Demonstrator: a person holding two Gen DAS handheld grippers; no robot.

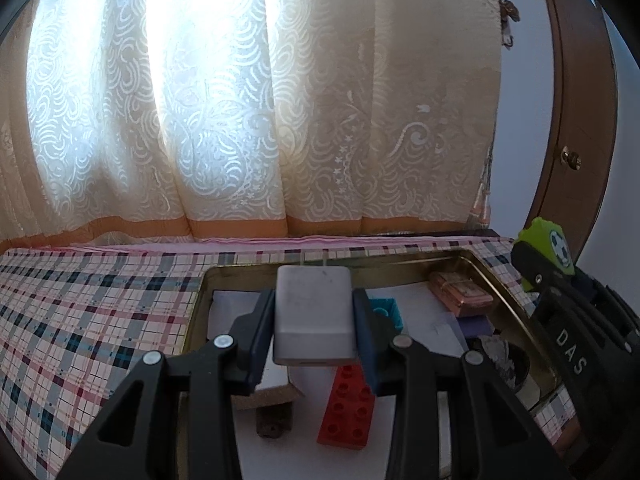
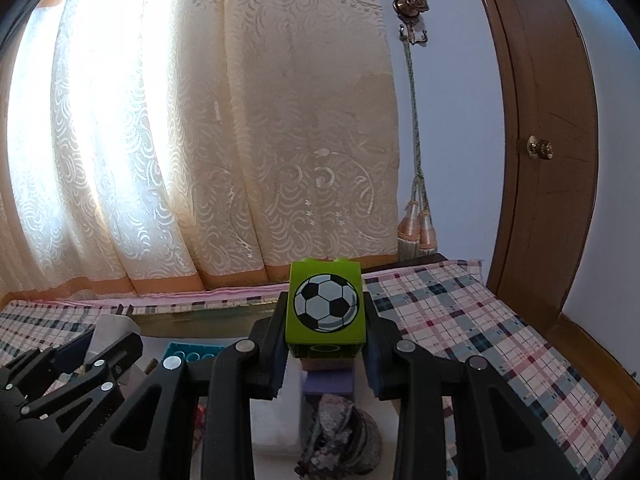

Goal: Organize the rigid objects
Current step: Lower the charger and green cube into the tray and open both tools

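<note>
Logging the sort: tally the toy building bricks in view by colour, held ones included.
Red brick: 1
Teal brick: 1
Green soccer-ball brick, held by the right gripper: 1
Total: 3

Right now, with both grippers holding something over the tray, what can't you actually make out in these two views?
- Left wrist view: the red brick has its top end hidden behind the white charger held by the left gripper.
- Left wrist view: the brown cork piece is partly covered by the gripper's finger.
- Right wrist view: the purple block is mostly hidden under the green soccer-ball brick in the right gripper.
- Right wrist view: the tray floor is largely blocked by both grippers.
</note>
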